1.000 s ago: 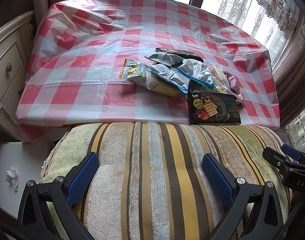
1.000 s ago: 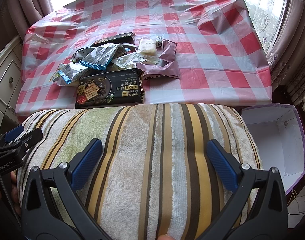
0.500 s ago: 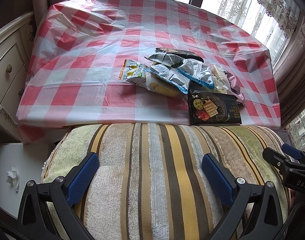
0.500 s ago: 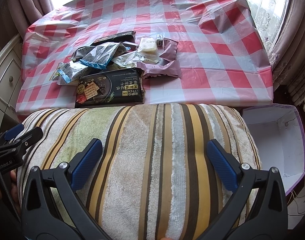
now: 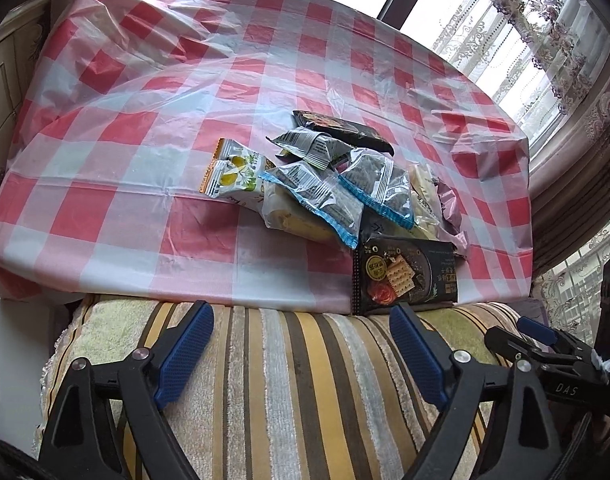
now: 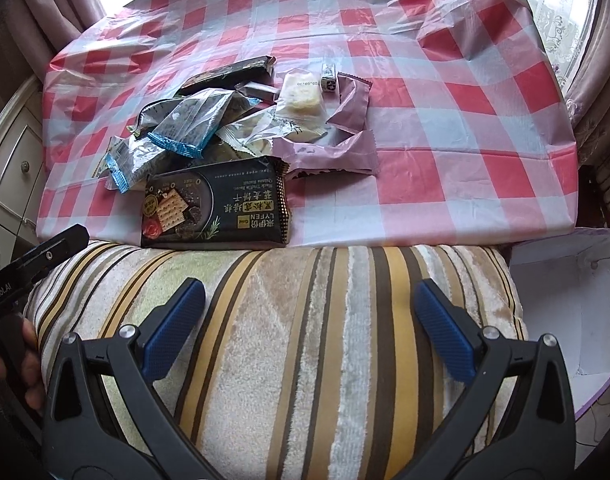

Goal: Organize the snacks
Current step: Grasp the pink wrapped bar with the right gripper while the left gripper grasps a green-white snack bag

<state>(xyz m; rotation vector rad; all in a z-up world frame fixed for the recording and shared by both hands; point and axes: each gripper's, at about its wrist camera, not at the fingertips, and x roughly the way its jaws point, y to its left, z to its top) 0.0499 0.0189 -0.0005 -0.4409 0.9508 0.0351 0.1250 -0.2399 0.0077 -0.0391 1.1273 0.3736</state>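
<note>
Hovering over a striped cushion (image 5: 289, 392), left hand-held gripper (image 5: 301, 352) stood spread, jaws just narrowing, nothing between; right hand-held gripper (image 6: 309, 328) likewise spread, empty. Snack packets (image 6: 209, 136) lay heaped on the checked tabletop (image 6: 445, 152) beyond.

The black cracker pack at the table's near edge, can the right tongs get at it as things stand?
Probably yes. The cracker pack lies on top at the table edge, just ahead and left of the open, empty right tongs. Only the striped cushion lies below them; nothing covers the pack's near side.
</note>
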